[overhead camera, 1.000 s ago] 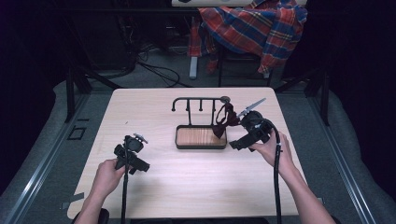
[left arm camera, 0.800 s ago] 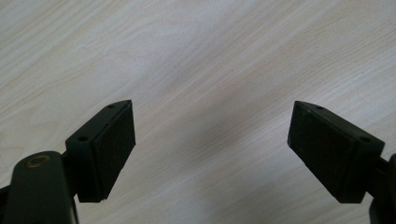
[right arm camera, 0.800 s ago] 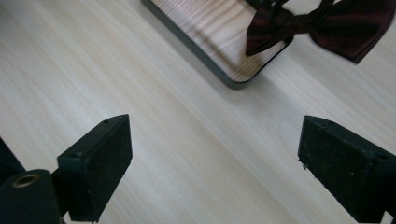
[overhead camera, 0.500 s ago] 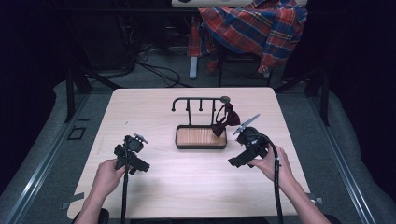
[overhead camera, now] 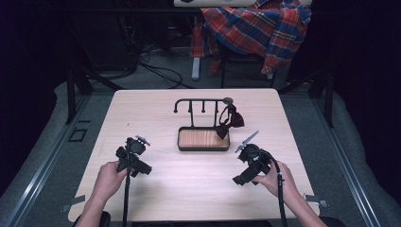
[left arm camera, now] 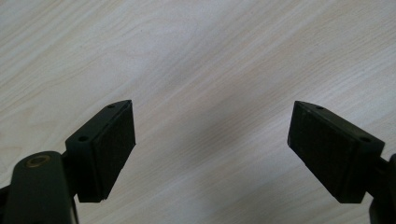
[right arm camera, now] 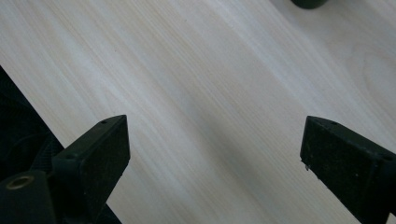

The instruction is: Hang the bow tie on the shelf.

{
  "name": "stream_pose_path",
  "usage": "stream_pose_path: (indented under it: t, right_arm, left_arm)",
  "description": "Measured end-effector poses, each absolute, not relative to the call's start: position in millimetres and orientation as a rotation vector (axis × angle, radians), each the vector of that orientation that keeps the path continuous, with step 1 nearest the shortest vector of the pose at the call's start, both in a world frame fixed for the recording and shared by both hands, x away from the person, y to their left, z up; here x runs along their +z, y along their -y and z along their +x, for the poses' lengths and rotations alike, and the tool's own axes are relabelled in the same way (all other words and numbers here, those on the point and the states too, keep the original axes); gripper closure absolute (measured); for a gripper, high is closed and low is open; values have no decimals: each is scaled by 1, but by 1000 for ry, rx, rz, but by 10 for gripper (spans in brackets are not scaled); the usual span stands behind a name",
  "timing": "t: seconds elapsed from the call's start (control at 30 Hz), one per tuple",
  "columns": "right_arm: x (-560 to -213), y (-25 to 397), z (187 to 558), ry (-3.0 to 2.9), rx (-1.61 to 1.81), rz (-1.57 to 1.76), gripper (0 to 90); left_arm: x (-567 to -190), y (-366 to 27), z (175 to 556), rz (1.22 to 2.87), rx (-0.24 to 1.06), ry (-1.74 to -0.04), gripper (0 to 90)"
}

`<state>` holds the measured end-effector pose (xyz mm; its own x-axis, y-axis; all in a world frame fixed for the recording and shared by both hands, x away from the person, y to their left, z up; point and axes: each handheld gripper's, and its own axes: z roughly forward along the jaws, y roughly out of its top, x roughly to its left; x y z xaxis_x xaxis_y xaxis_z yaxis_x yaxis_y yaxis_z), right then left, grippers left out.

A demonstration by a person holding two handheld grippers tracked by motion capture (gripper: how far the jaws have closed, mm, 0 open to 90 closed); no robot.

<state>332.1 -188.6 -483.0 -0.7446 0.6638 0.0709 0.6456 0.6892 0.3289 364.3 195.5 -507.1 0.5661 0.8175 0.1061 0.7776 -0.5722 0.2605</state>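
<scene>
A black hook rack [overhead camera: 201, 102] rises from a wooden tray base [overhead camera: 203, 139] in the middle of the table. A dark red bow tie [overhead camera: 229, 122] hangs from the rack's right end, over the tray's right edge. My right gripper [overhead camera: 239, 180] is held low over the front right of the table, well apart from the bow tie. In the right gripper view [right arm camera: 215, 154] its jaws stand wide open over bare wood. My left gripper [overhead camera: 142, 169] hovers at the front left; the left gripper view [left arm camera: 212, 144] shows it open with nothing between its pads.
The light wooden table [overhead camera: 156, 113] has its near edge just behind the hands. A plaid cloth [overhead camera: 257, 28] lies draped over a chair beyond the far edge, with cables [overhead camera: 156, 66] on the floor. A dark round object [right arm camera: 308, 3] sits at the top of the right gripper view.
My right gripper has drawn back from the bow tie on the rack toward the front right of the table, leaving the tie hanging. The left gripper has stayed put.
</scene>
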Motion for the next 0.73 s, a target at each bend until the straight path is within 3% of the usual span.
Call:
stream_pose_path:
  t: [0.73]
  right_arm:
    - [-515,177,324,-2908,425,1094,85]
  left_arm:
    - [-507,-193,364,2617,322,-1331,151]
